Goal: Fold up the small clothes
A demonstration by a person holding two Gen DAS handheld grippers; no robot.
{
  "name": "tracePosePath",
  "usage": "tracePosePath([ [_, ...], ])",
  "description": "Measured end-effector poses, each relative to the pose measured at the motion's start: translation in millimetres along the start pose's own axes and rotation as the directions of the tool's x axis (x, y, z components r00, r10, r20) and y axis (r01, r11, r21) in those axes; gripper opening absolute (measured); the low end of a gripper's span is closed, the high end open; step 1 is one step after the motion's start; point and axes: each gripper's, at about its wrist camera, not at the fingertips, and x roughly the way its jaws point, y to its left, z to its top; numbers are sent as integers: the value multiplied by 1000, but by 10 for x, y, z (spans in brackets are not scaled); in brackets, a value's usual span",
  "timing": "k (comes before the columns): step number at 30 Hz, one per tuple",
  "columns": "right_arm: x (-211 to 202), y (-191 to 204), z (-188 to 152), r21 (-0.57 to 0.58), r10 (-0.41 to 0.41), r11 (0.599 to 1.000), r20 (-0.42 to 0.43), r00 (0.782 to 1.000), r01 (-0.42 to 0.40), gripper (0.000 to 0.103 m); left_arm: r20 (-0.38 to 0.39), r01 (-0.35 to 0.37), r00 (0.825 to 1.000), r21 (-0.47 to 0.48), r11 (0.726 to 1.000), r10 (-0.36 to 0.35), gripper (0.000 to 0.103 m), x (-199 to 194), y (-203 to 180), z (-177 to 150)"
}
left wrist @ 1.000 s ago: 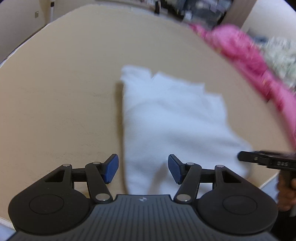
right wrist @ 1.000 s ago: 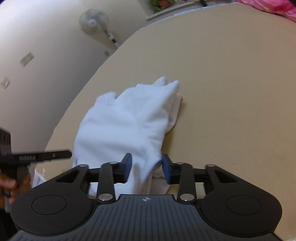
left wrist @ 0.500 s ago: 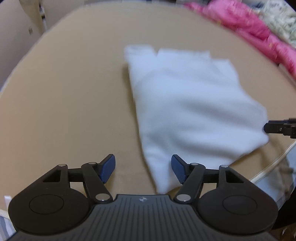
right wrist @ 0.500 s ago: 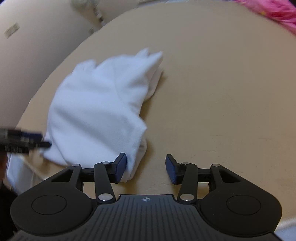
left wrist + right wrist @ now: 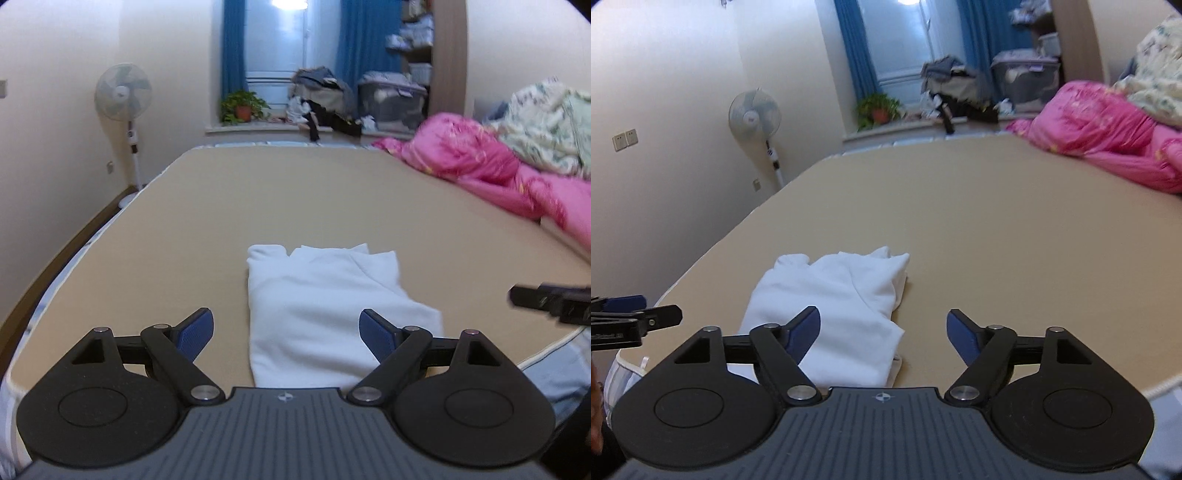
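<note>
A small white garment (image 5: 325, 310) lies folded into a rough rectangle near the front edge of the tan bed (image 5: 295, 199). My left gripper (image 5: 286, 330) hovers above and behind it, its jaws opening, nothing between the blue pads. In the right wrist view the same white garment (image 5: 834, 306) lies left of centre. My right gripper (image 5: 882, 332) is lifted off it, jaws opening and empty. Each gripper shows at the edge of the other's view: the right gripper (image 5: 550, 301), the left gripper (image 5: 624, 317).
A pink quilt (image 5: 480, 166) and a pale floral blanket (image 5: 546, 122) are heaped at the bed's right side. A standing fan (image 5: 123, 92) stands by the left wall. A windowsill holds a potted plant (image 5: 242, 107), piled clothes and a storage box (image 5: 393, 96).
Both grippers let go of the white garment, opened wider, rose and pulled back from it. The views tilted up so the room beyond the bed now shows.
</note>
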Motion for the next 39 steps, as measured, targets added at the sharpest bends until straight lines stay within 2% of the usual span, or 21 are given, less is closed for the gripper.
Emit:
tracePosePath([
  [2, -79, 86, -101, -15, -3, 1000, 5, 1000, 3, 78, -12, -47, 999, -15, 999, 47, 92, -225, -90, -111],
  [4, -177, 161, -206, -12, -16, 1000, 11, 1000, 16, 79, -21, -70, 997, -23, 997, 69, 103, -348, -152, -317],
  [5, -218, 182, -271, -3, -16, 1000, 7, 1000, 16, 79, -25, -68, 997, -21, 997, 68, 103, -377, -176, -408],
  [8, -198, 286, -426, -5, -15, 1000, -22, 1000, 14, 79, -103, -86, 991, -24, 996, 83, 103, -371, -191, -568],
  [10, -161, 346, -453, -42, -7, 999, -33, 999, 6, 79, -87, -72, 994, -55, 996, 67, 103, -388, -172, -558],
  [12, -159, 405, -464, -74, -9, 997, -27, 1000, 7, 79, -70, -72, 995, -37, 997, 69, 103, -356, -197, -558],
  [18, -40, 403, -470, -37, -5, 999, -53, 999, 3, 79, -114, -60, 992, -82, 995, 50, 103, -187, -148, -564],
  [39, -16, 592, -534, -114, 29, 993, -52, 998, -35, 80, -88, -34, 996, -31, 999, 31, 103, -168, -172, -546],
])
